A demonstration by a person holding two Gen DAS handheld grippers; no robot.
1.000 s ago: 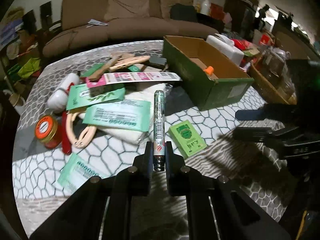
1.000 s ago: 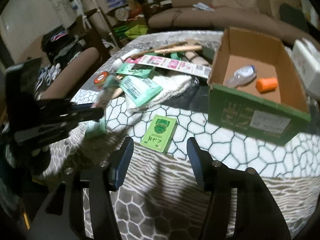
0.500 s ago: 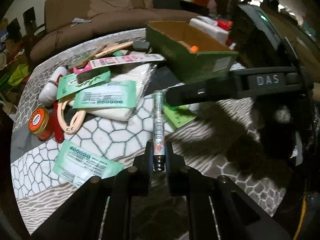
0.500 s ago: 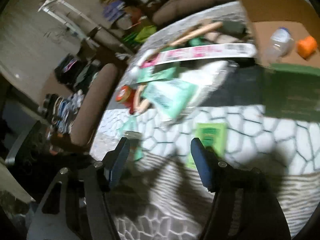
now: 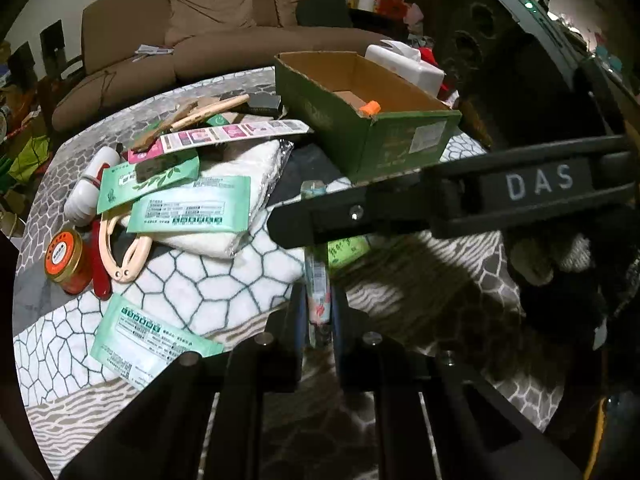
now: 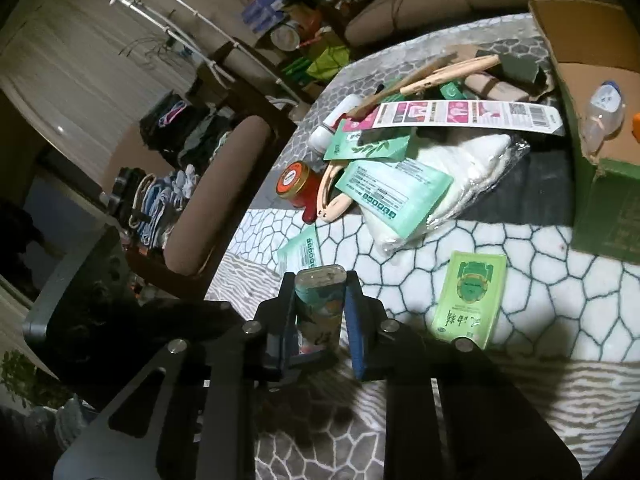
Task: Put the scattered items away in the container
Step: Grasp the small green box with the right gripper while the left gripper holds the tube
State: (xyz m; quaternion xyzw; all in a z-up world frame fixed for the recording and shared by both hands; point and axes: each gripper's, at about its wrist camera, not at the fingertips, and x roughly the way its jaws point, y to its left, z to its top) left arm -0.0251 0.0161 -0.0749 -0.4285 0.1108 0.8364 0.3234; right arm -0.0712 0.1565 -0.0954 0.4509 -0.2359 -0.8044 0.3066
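Note:
My left gripper [image 5: 318, 312] is shut on the lower end of a slim printed tube [image 5: 318, 280] and holds it above the table. My right gripper [image 6: 320, 304] has closed around the tube's upper end [image 6: 320, 300]; its black arm [image 5: 400, 208] crosses the left wrist view over the tube. The green cardboard box [image 5: 372, 136] stands at the back right and holds an orange cap [image 5: 369, 108] and a small clear bottle [image 6: 604, 110]. Green packets [image 5: 192, 210], a flat green box [image 6: 470, 300], an orange-lidded jar [image 5: 64, 256] and a long pink-and-white card [image 5: 236, 134] lie scattered on the table.
A white folded cloth in plastic [image 5: 248, 172], a beige clip [image 5: 124, 252], a white roller [image 5: 90, 184] and wooden utensils [image 5: 208, 110] lie at the table's left and back. A brown sofa [image 5: 208, 32] is behind. A brown chair [image 6: 216, 196] stands by the table's left edge.
My right gripper swung left across the table to the tube in my left gripper and closed around its far end. My left gripper kept its hold and shifted slightly.

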